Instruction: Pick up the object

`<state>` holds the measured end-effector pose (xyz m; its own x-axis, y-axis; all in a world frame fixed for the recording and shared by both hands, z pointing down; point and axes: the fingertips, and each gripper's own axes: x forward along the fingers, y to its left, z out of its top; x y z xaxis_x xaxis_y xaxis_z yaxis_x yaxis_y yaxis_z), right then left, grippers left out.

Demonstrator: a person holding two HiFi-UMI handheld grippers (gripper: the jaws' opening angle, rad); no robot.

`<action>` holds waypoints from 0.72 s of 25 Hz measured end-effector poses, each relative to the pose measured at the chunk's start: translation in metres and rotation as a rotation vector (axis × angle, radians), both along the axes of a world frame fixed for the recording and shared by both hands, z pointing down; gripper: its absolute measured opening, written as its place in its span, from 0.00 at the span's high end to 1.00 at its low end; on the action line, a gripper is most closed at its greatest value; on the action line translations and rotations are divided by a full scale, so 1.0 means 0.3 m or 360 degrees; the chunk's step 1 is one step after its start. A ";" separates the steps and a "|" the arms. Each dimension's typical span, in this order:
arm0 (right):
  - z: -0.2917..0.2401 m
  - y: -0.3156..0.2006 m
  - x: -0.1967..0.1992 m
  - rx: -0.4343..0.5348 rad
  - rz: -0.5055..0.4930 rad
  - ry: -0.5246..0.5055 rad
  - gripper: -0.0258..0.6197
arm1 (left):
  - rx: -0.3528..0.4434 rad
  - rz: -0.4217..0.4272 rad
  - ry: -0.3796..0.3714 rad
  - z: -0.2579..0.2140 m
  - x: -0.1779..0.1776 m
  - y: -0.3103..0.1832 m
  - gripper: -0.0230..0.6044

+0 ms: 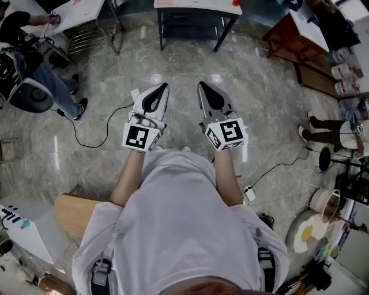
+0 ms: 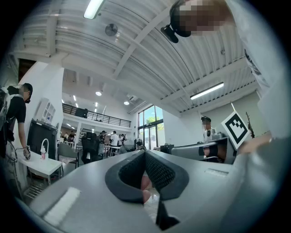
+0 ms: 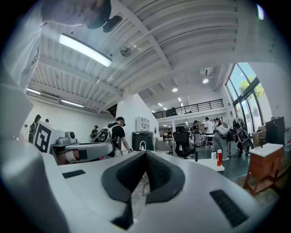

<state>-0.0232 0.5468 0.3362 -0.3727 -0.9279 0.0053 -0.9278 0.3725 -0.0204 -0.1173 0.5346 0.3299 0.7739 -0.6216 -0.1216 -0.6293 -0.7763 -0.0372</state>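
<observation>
I see no object to pick up within reach in any view. In the head view both grippers are held out in front of the person's body, side by side over a marble floor (image 1: 184, 124). My left gripper (image 1: 165, 86) has its jaws together with nothing held. My right gripper (image 1: 201, 84) is shut the same way and empty. In the left gripper view the left gripper (image 2: 145, 152) shows dark pads meeting at the tip. The right gripper view shows the right gripper (image 3: 146, 153) closed too, both pointing into a large hall.
A dark-framed table (image 1: 193, 11) stands ahead and a white table (image 1: 86, 17) at the far left. A seated person (image 1: 34, 75) is on the left, another person (image 1: 331, 131) on the right. A black cable (image 1: 98, 135) crosses the floor. A wooden desk (image 1: 294, 40) stands at the right.
</observation>
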 end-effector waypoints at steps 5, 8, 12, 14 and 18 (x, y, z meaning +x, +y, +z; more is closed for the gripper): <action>0.005 0.012 0.032 0.0009 -0.0020 0.0058 0.96 | 0.0003 0.0002 -0.0002 -0.006 0.058 0.010 0.96; 0.044 0.018 0.067 -0.0030 -0.0025 0.0055 0.96 | -0.0035 -0.0005 -0.0008 0.019 0.094 0.006 0.96; 0.077 0.029 0.131 -0.0048 -0.0033 0.0056 0.96 | -0.0072 -0.0044 -0.0023 0.046 0.139 0.010 0.96; 0.093 0.024 0.165 -0.0047 -0.0030 0.0067 0.96 | -0.0084 -0.0075 -0.0045 0.064 0.158 0.006 0.96; 0.126 -0.011 0.190 -0.0062 -0.0064 0.0038 0.96 | -0.0118 -0.0152 -0.0066 0.092 0.147 -0.026 0.96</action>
<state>0.0337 0.5436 0.3741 -0.4091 -0.9111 0.0504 -0.9125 0.4090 -0.0133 -0.0734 0.5267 0.3576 0.7141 -0.6988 -0.0419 -0.6997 -0.7144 -0.0095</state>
